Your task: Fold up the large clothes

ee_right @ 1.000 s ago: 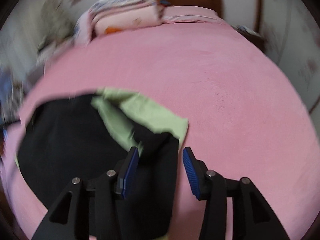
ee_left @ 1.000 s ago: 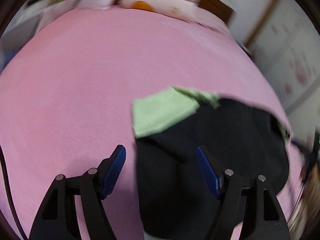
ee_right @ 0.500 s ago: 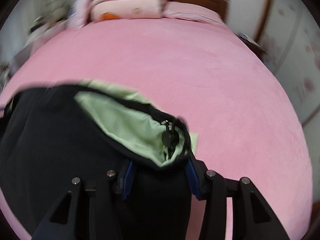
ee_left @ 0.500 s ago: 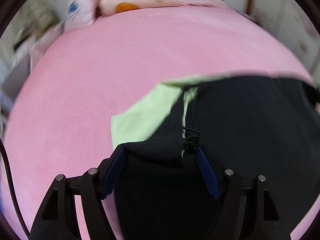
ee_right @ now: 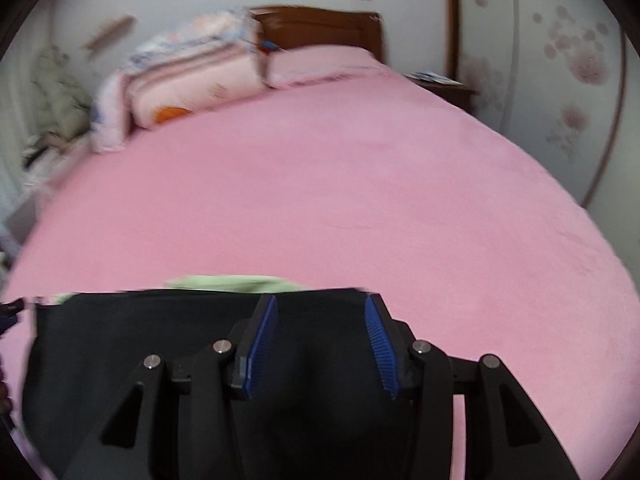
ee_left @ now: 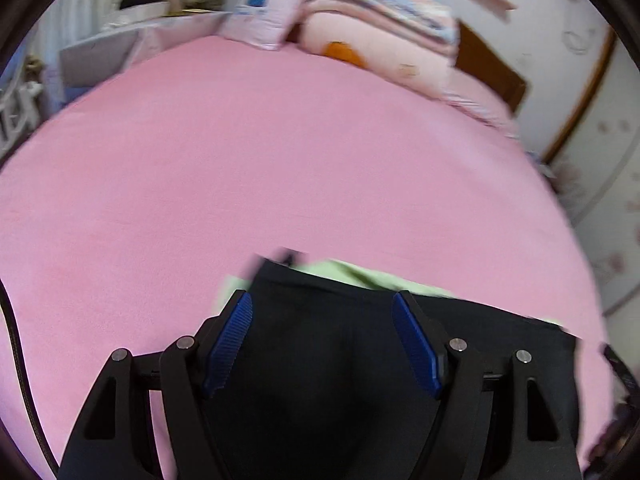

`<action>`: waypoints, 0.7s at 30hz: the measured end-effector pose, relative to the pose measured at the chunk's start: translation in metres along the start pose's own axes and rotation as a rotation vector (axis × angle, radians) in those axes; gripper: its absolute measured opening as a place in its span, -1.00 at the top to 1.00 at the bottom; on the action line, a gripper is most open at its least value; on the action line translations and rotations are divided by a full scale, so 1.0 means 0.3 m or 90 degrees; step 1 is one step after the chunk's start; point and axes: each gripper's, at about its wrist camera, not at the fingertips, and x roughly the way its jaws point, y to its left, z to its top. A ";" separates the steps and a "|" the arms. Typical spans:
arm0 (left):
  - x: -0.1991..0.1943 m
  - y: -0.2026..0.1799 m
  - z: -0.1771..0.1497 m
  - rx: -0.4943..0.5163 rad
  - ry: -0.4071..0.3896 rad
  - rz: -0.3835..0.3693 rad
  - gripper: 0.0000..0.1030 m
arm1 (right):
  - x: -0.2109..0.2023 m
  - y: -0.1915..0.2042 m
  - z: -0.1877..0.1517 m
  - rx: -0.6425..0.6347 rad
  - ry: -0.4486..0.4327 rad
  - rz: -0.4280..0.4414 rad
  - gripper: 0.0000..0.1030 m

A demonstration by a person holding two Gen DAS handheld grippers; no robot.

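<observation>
We hold both grippers, left gripper (ee_left: 322, 304) and right gripper (ee_right: 322, 306), with jaws apart over the black garment (ee_left: 320, 360) on the pink bed (ee_left: 280, 160); grip unconfirmed. Soft, limp fabric: pinch its edge corners.

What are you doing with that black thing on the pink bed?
A person is folding a large black garment with a light green lining on a pink bed. They hold a gripper in each hand. The left gripper and the right gripper each have black cloth lying between their blue pads, near the garment's two top corners. Whether the pads are pinching it is hard to tell. Folded bedding sits at the far end.
</observation>
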 end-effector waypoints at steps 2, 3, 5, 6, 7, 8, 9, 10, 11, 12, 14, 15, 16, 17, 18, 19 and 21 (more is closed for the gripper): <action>-0.011 -0.062 -0.040 0.012 0.022 -0.030 -0.39 | 0.007 0.118 -0.012 -0.036 0.021 0.060 0.13; -0.015 -0.092 -0.063 0.022 0.036 -0.040 -0.39 | 0.019 0.173 -0.022 -0.055 0.032 0.076 0.24; 0.020 -0.176 -0.111 0.061 0.067 -0.042 -0.39 | 0.049 0.268 -0.054 -0.096 0.048 0.095 0.38; 0.046 -0.206 -0.134 0.085 0.071 -0.020 -0.39 | 0.067 0.318 -0.065 -0.115 0.055 0.094 0.40; 0.061 -0.231 -0.148 0.097 0.070 0.000 -0.39 | 0.105 0.351 -0.085 -0.135 0.073 0.085 0.40; 0.095 -0.239 -0.158 0.109 0.074 0.032 -0.39 | 0.128 0.367 -0.099 -0.148 0.083 0.075 0.41; 0.118 -0.236 -0.163 0.114 0.078 0.047 -0.43 | 0.150 0.381 -0.108 -0.162 0.089 0.056 0.43; 0.149 -0.220 -0.158 0.117 0.087 0.061 -0.45 | 0.190 0.370 -0.119 -0.180 0.094 0.010 0.45; 0.168 -0.192 -0.151 0.111 0.089 0.076 -0.47 | 0.221 0.332 -0.121 -0.182 0.098 -0.010 0.45; 0.178 -0.162 -0.141 0.107 0.085 0.092 -0.52 | 0.239 0.286 -0.117 -0.176 0.100 -0.028 0.49; 0.183 -0.110 -0.124 0.105 0.070 0.129 -0.52 | 0.266 0.178 -0.106 -0.141 0.104 -0.076 0.51; 0.180 -0.076 -0.116 0.107 0.061 0.139 -0.52 | 0.276 0.103 -0.098 -0.116 0.108 -0.095 0.51; 0.180 -0.054 -0.114 0.106 0.060 0.143 -0.52 | 0.280 0.046 -0.095 -0.098 0.115 -0.115 0.51; 0.176 -0.022 -0.113 0.099 0.060 0.147 -0.52 | 0.288 0.002 -0.097 -0.084 0.123 -0.132 0.51; 0.171 0.007 -0.114 0.091 0.061 0.147 -0.52 | 0.289 -0.056 -0.093 -0.071 0.132 -0.145 0.51; 0.163 0.022 -0.116 0.087 0.060 0.148 -0.52 | 0.287 -0.101 -0.096 -0.053 0.139 -0.151 0.51; 0.157 0.029 -0.115 0.083 0.060 0.155 -0.52 | 0.267 -0.149 -0.090 -0.021 0.142 -0.141 0.52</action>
